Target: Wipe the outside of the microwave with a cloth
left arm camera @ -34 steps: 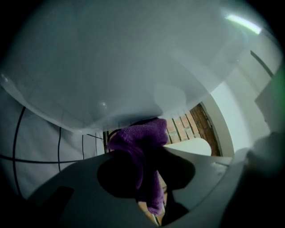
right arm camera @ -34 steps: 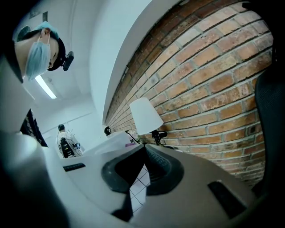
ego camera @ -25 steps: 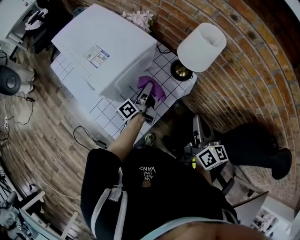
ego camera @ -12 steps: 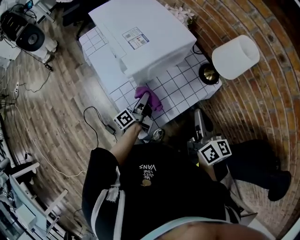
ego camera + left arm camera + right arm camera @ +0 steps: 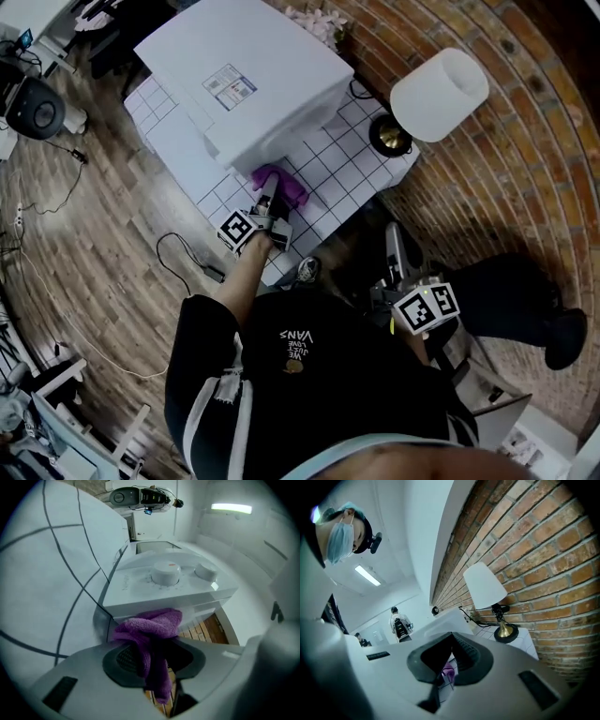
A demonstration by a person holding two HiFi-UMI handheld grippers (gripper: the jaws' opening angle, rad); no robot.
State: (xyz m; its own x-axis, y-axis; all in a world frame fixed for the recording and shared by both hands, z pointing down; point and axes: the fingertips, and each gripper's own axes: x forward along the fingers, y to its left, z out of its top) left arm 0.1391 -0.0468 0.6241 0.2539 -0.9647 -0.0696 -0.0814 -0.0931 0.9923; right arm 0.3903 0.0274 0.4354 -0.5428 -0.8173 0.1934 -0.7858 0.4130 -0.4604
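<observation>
My left gripper (image 5: 265, 204) is clamped on the purple cloth (image 5: 152, 625), pressing it against the microwave's (image 5: 244, 84) lower edge. My right gripper (image 5: 394, 246), jaws together and empty, hangs at four o'clock from it.

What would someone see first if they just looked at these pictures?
Probably the bright purple cloth, pinched in the left tool against the white microwave's lower front edge. Next, the big white lamp standing on the tiled table by the brick wall.

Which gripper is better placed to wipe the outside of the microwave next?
Left. The left gripper holds the purple cloth at the microwave; the right gripper is empty, away from the table.
</observation>
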